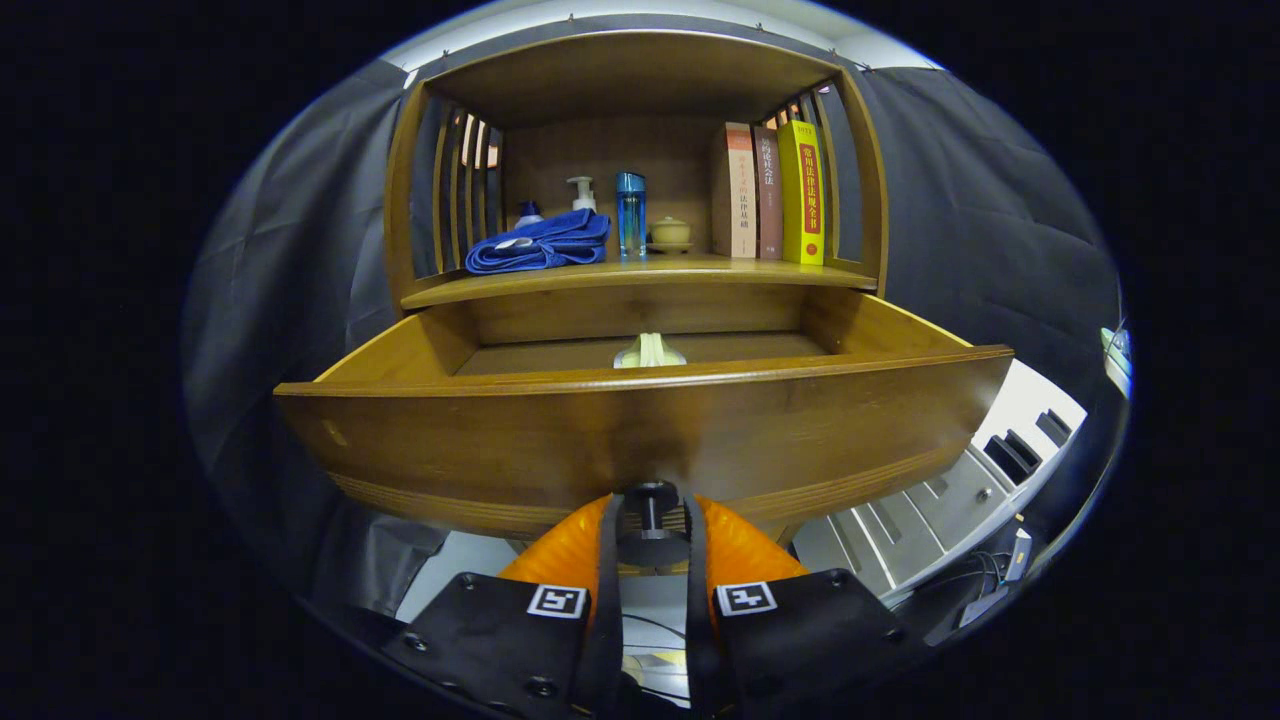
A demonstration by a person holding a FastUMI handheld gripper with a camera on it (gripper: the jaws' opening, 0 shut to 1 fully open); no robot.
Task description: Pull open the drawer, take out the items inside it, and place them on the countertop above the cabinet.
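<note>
Warm brown wood spans the middle of the frame: the drawer point(640, 440) stands pulled well out. I have the gripper point(650, 530) at bottom centre, its orange fingers point(565, 550) pinching the dark knob point(650, 510), which is how it gets pulled. A pale item point(650, 352) lies inside at centre; the countertop point(640, 272) above, just under centre-top, awaits it.

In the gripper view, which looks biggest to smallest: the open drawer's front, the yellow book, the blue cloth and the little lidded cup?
1. Drawer front, nearest the camera, which inflates it; the gripper is shut on its knob.
2. Blue cloth and yellow book: too alike to rank.
3. Lidded cup.
</note>
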